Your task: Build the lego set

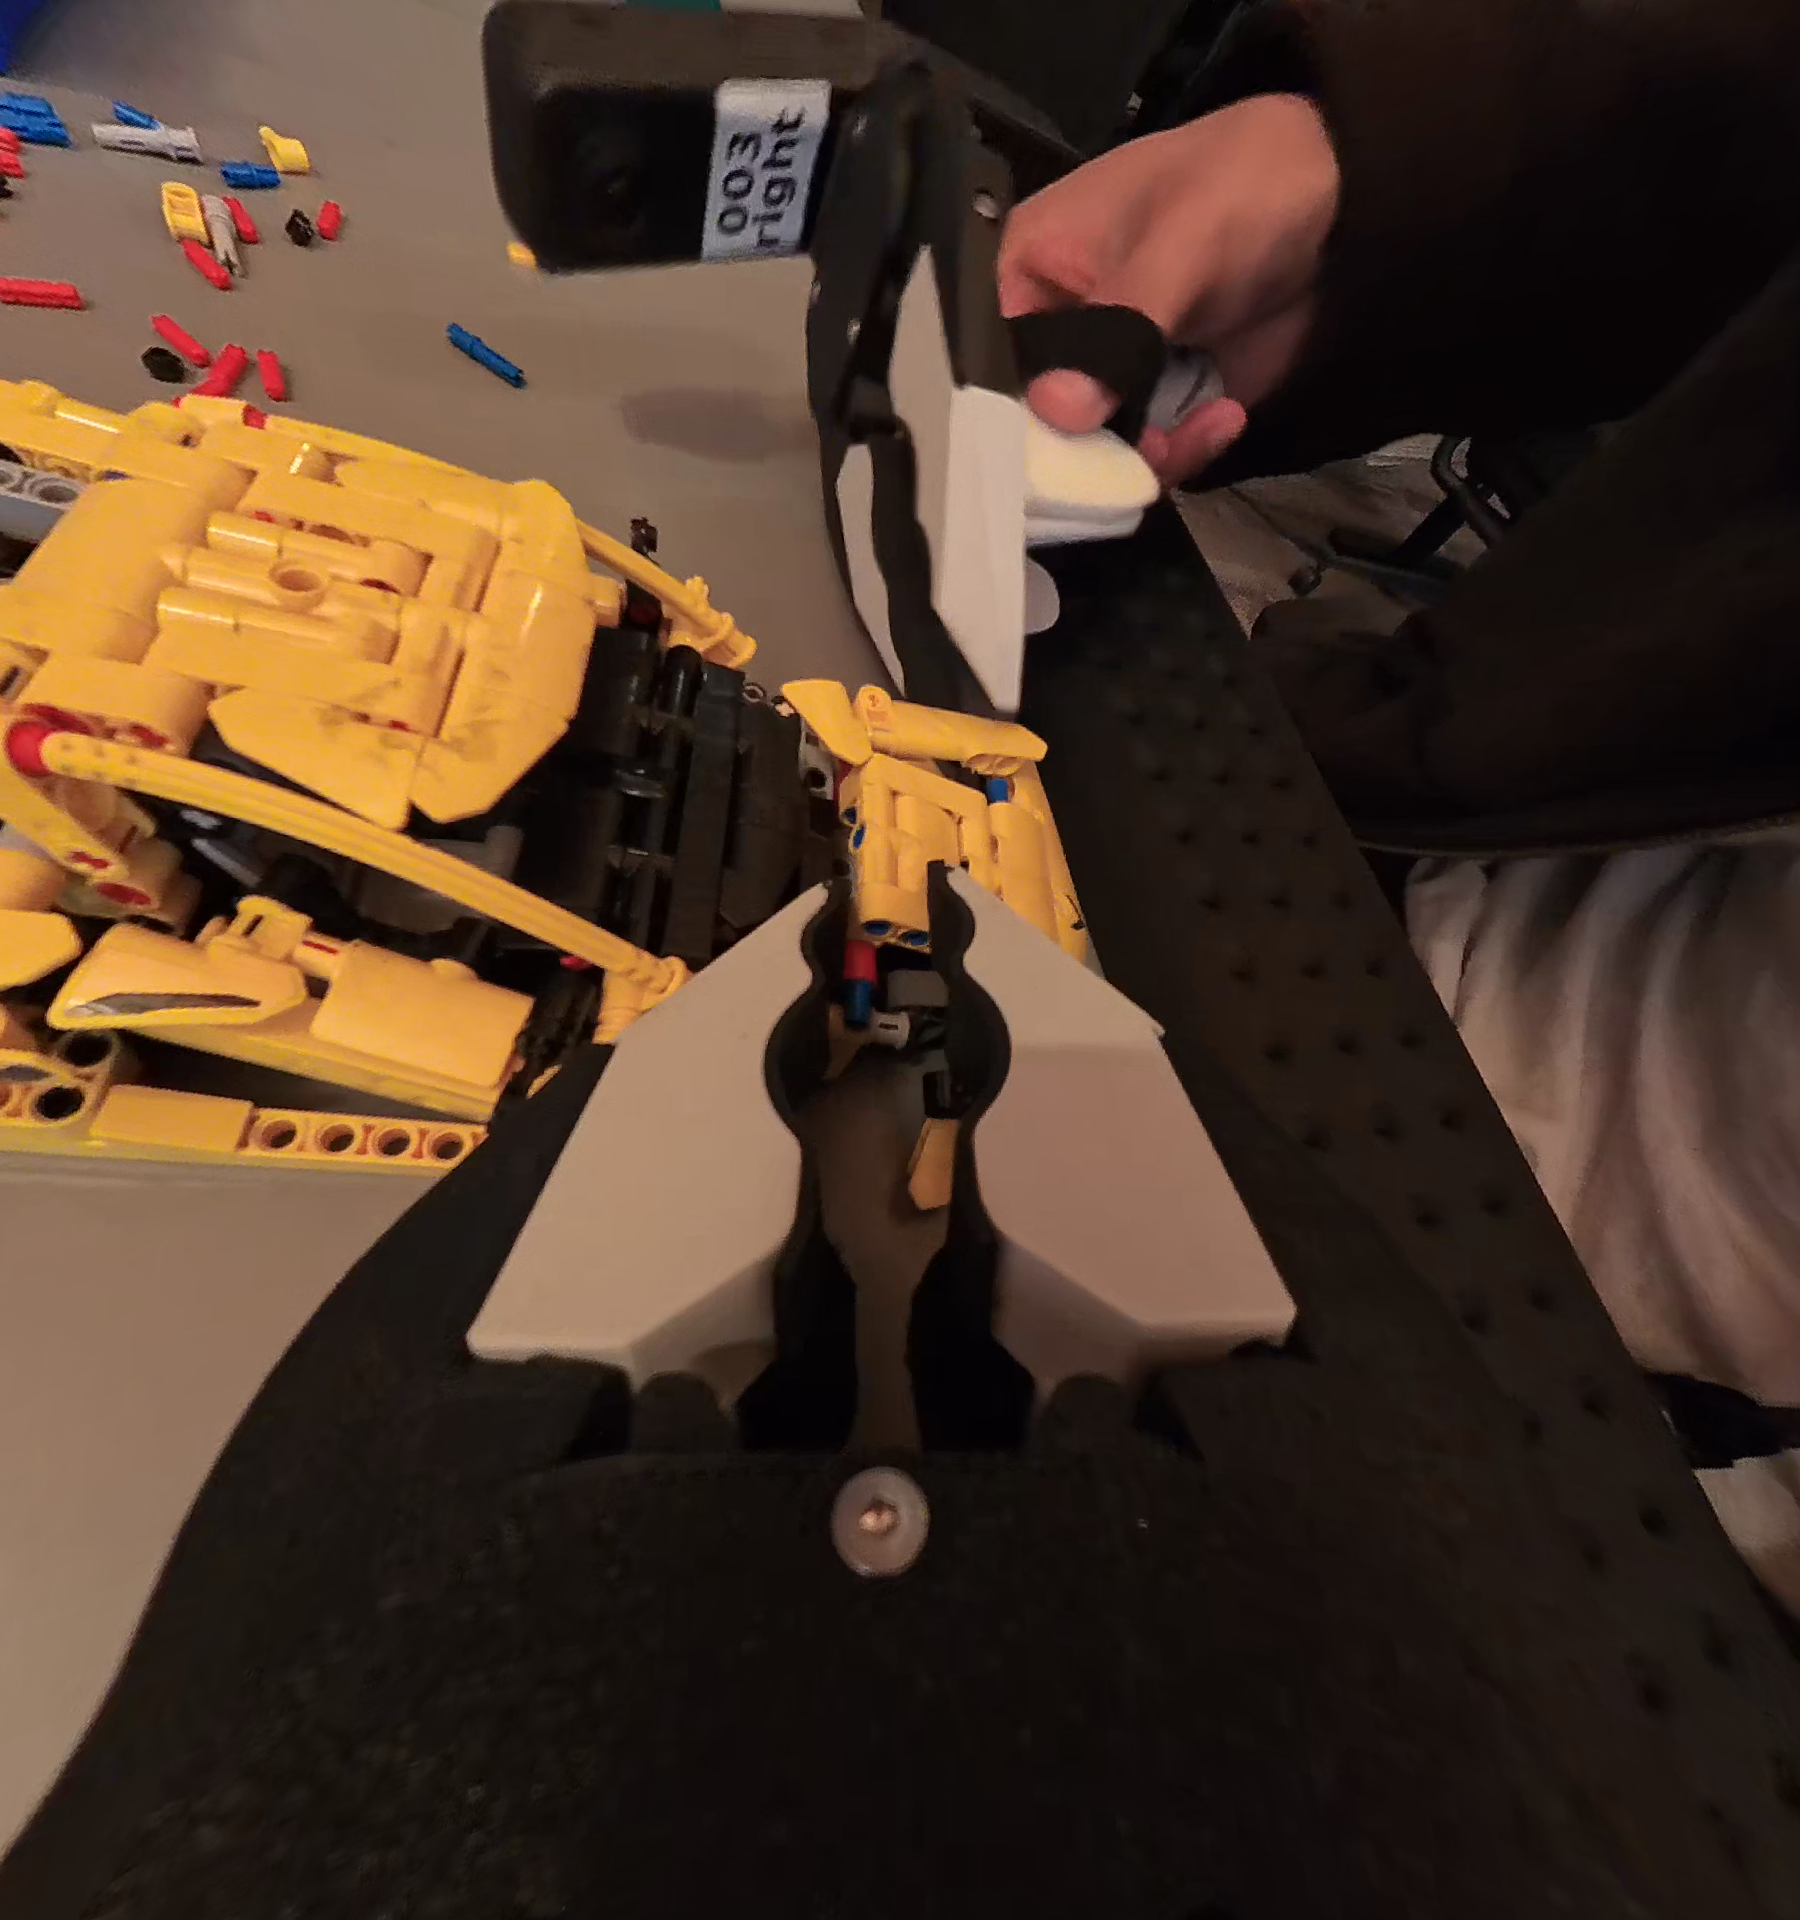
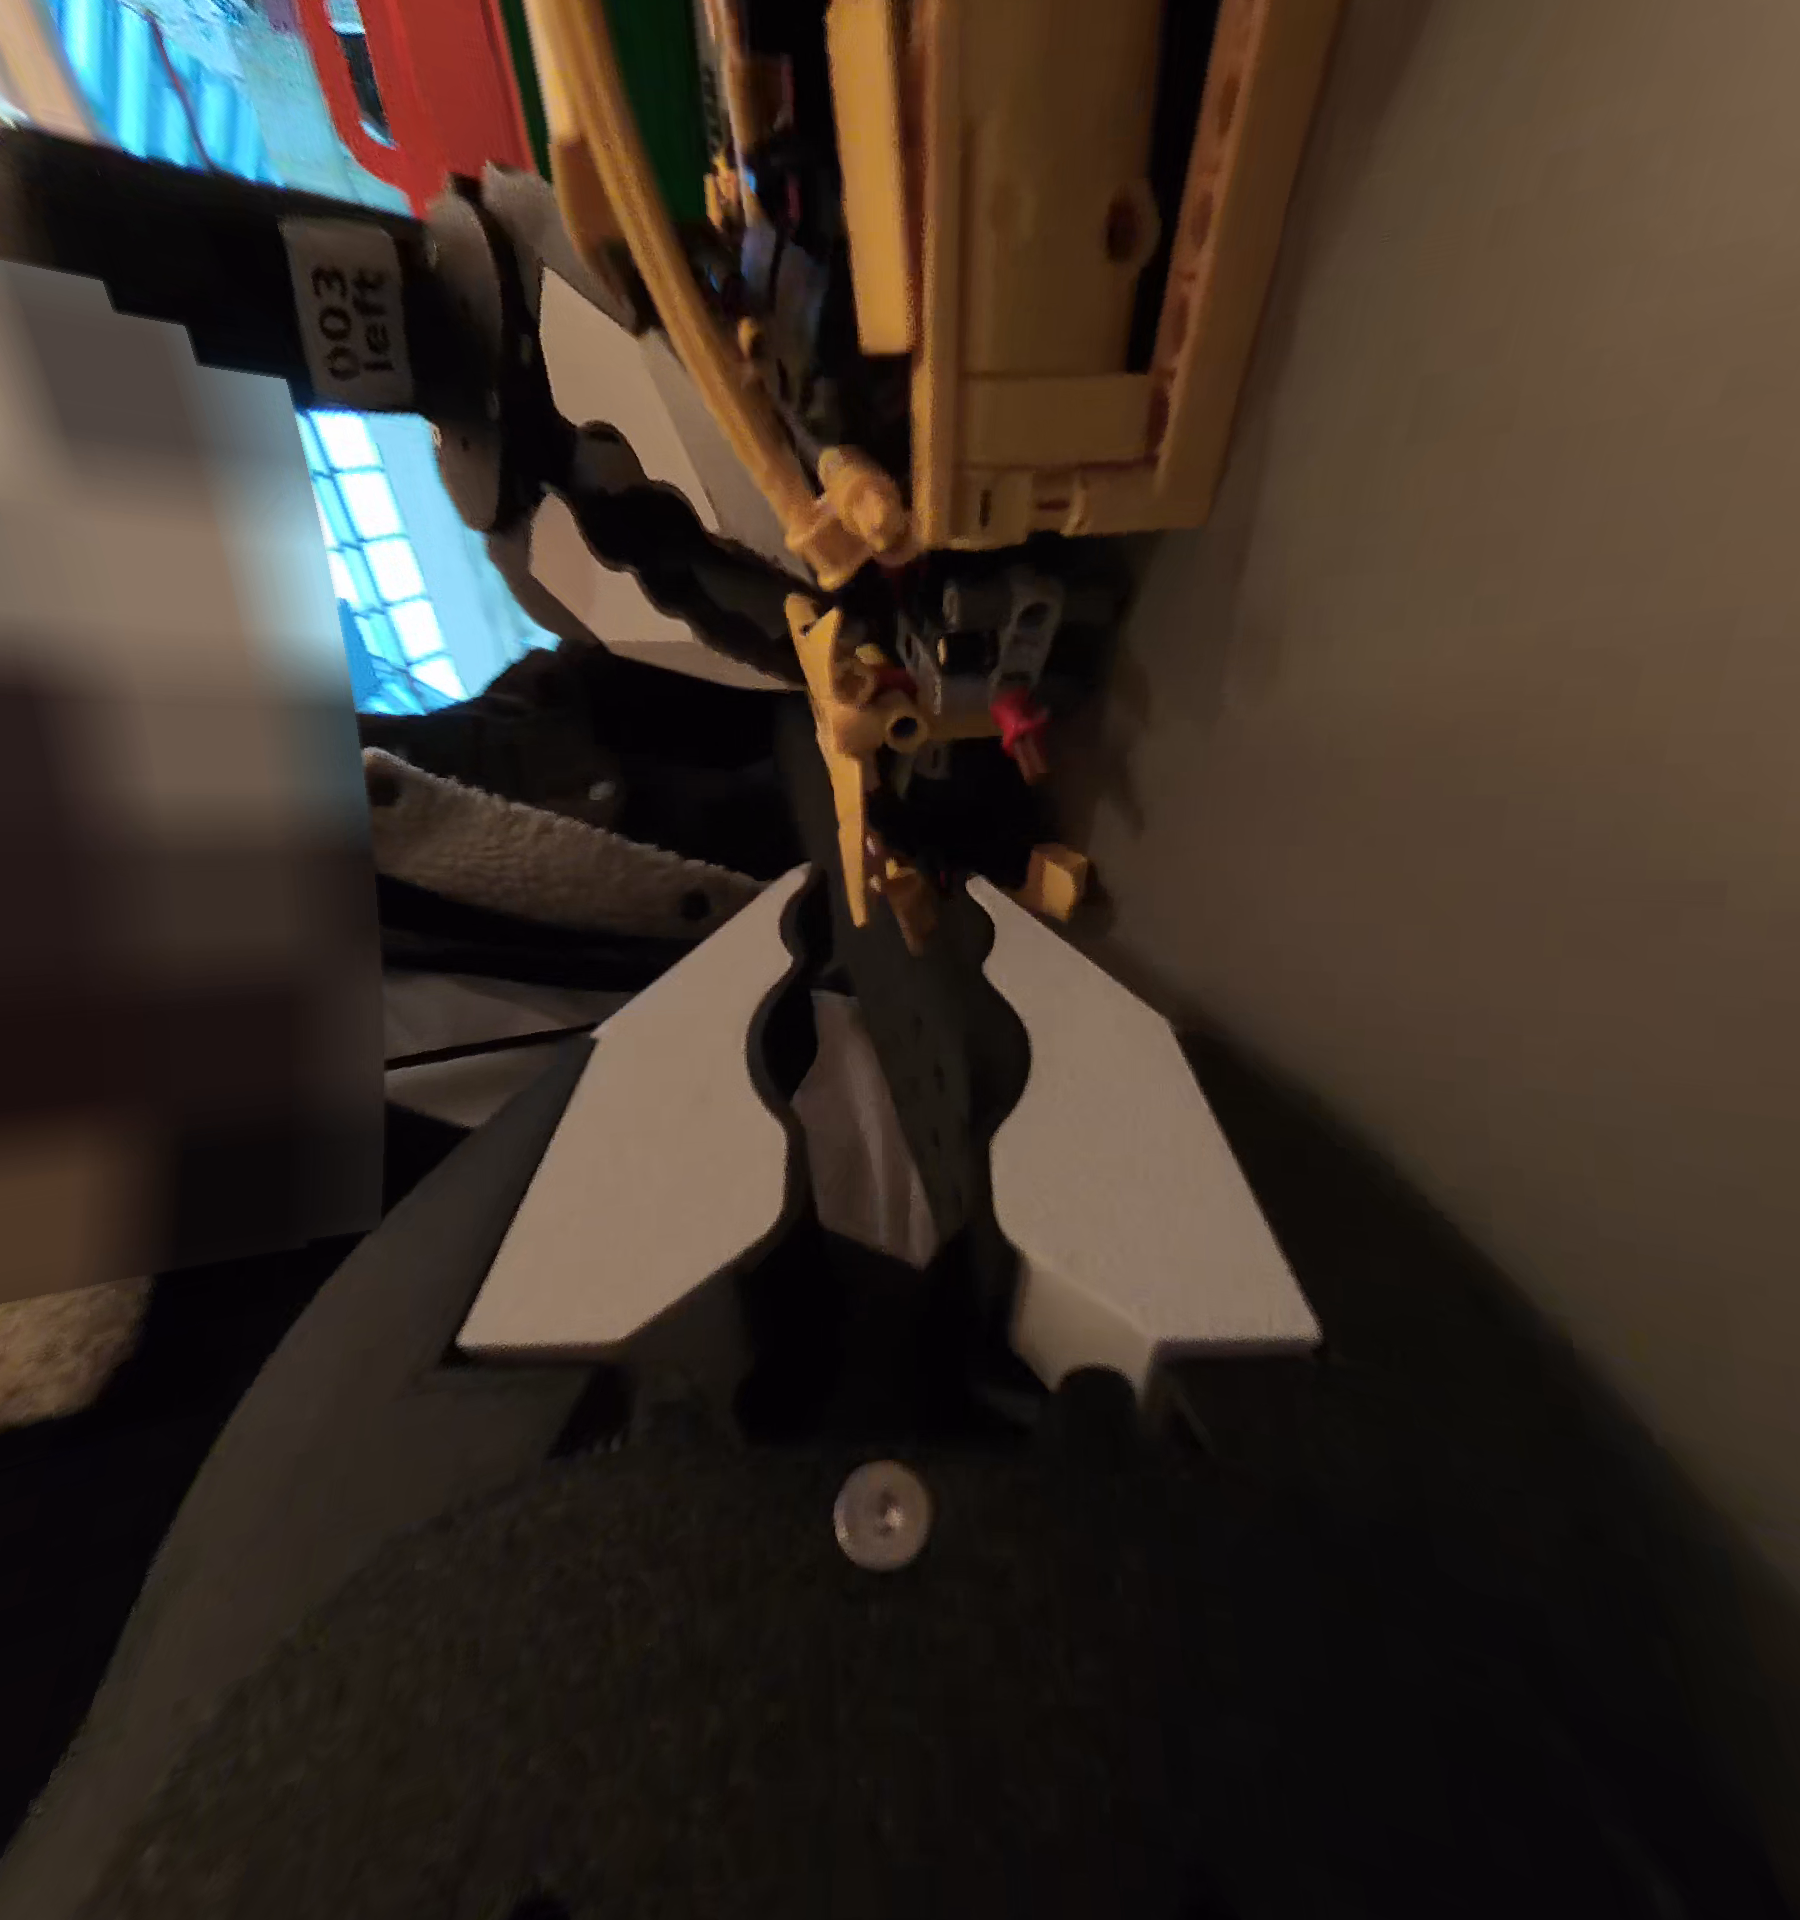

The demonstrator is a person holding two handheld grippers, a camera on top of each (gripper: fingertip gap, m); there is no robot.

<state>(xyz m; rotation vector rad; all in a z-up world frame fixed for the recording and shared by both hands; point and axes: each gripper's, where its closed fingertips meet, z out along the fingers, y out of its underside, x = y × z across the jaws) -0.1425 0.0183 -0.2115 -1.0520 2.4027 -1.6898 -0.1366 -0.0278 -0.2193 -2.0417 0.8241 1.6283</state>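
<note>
Dim, warm indoor light; soft shadows on the bench [image 1: 200,1403]; wide-angle bending at edges; right wrist view motion-blurred, bright window [image 2: 387,561] overexposed.

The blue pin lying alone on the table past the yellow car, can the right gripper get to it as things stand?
Probably yes. The blue pin lies alone on bare table, nothing over it. The right gripper points down at the small yellow assembly, so it would have to swing over.

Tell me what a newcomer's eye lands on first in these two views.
The big yellow lego car fills the left of the grey table. The left hand-held gripper closes on a small yellow sub-assembly at the car's end, by the table edge. Loose red and blue pins lie scattered farther back.
</note>
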